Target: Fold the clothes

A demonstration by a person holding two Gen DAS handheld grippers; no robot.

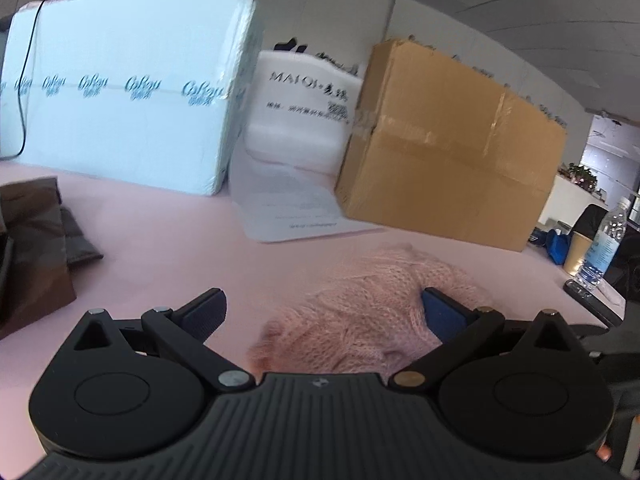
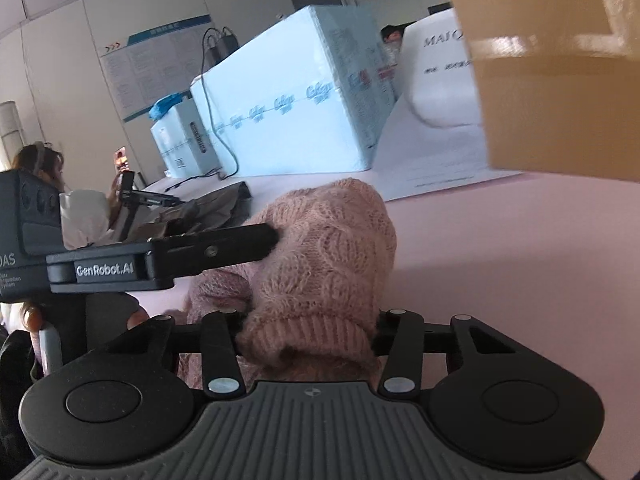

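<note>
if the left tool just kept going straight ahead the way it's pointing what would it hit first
Probably the pink knit sweater: it lies between the open left tool's fingers, bunched just ahead. Beyond it are the printed paper sheet and the cardboard box, though depth is unclear.

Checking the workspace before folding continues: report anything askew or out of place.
The cardboard box sits partly on a printed paper sheet, pinning it to the pink table. The pink sweater is bunched, not flat, clamped in the right gripper.
</note>
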